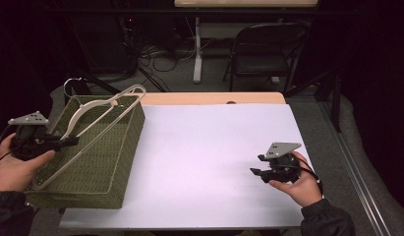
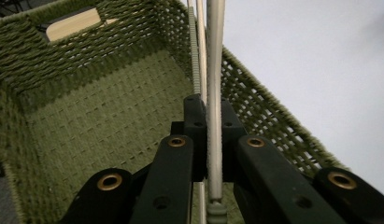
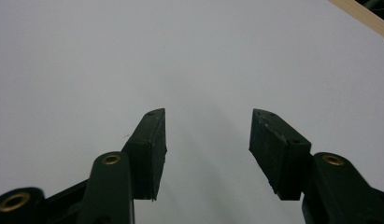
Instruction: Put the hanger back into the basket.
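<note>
A cream clothes hanger (image 1: 99,115) with a metal hook lies slanted over a green woven basket (image 1: 116,162) at the table's left. My left gripper (image 1: 72,141) is shut on the hanger's lower bar above the basket's left side. In the left gripper view the jaws pinch the cream bar (image 2: 214,84), with the basket's woven floor (image 2: 105,126) below. My right gripper (image 1: 256,172) hovers low over the white table sheet (image 1: 204,152) at the right, jaws open and empty; the right gripper view shows its fingers (image 3: 150,149) apart over bare white.
The basket sits at the table's left edge, its far wall with a handle slot (image 2: 73,23). A wooden table edge (image 1: 214,98) shows beyond the white sheet. A folding chair (image 1: 263,49) and a table leg (image 1: 197,54) stand behind the table.
</note>
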